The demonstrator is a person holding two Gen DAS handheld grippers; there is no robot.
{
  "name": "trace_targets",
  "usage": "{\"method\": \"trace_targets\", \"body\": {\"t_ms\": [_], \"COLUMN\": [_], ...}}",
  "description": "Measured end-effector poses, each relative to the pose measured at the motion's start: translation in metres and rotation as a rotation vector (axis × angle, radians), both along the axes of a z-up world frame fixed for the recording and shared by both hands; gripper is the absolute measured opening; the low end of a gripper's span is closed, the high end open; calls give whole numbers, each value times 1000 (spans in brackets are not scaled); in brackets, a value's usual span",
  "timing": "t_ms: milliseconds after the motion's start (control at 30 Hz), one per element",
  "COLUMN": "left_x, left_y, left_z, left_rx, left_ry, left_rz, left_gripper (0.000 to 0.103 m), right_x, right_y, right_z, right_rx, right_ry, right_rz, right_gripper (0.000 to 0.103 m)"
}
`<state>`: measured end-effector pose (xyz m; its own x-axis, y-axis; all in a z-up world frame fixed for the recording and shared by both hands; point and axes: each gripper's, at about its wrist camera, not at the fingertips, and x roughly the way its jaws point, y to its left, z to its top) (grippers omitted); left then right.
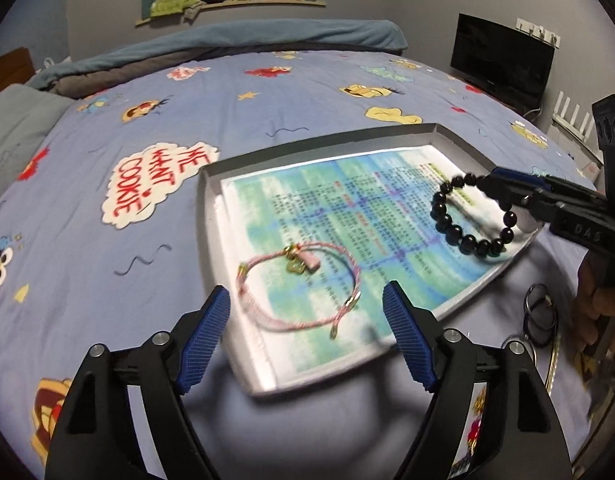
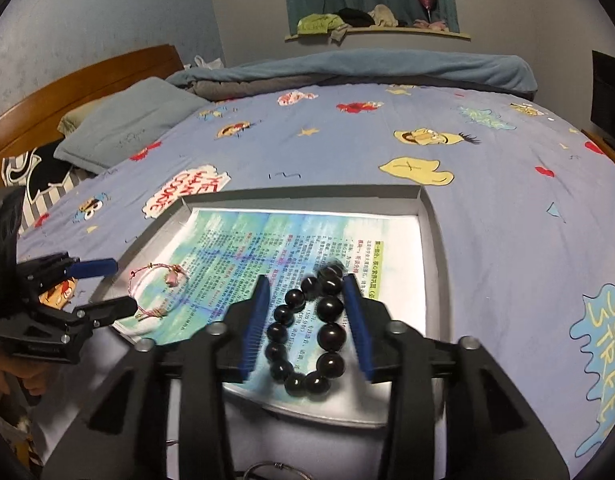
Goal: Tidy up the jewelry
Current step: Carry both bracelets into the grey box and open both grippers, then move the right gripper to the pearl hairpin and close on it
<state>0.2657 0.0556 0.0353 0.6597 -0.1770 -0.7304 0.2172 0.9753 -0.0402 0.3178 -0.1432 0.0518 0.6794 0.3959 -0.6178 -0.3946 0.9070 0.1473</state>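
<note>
A shallow grey tray lined with a printed sheet lies on the bed. A pink cord bracelet with gold charms lies in its near left part, between and just beyond my open left gripper. A black bead bracelet sits in the tray's right part. In the right wrist view the bead bracelet lies between the parted blue pads of my right gripper, which touch neither side clearly. The pink bracelet and tray show there too.
The bed has a blue cartoon sheet, a folded blanket and a pillow at the head. Thin metal rings lie on a grey surface right of the tray. A dark monitor stands at the far right.
</note>
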Motion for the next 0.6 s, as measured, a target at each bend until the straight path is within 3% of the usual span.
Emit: {"method": "trace_targets", "body": {"t_ms": [100,400,600], "left_x": [-14,-59,-72], "left_y": [2,24,37], "left_z": [5,9,3], "left_rx": [20,2,-22], "left_ry": [-31,-76,-72], "left_rz": [-4,-5,21], "left_gripper": [89,93,93], "right_x": [-13,-37,-49], "right_y": [-6,-11,-12], "right_z": [11,62,96], "right_rx": [18,41,127], "right_ry": [-40,-107,-119], "right_rz": [-2,20,39], "right_gripper": [62,62,62]}}
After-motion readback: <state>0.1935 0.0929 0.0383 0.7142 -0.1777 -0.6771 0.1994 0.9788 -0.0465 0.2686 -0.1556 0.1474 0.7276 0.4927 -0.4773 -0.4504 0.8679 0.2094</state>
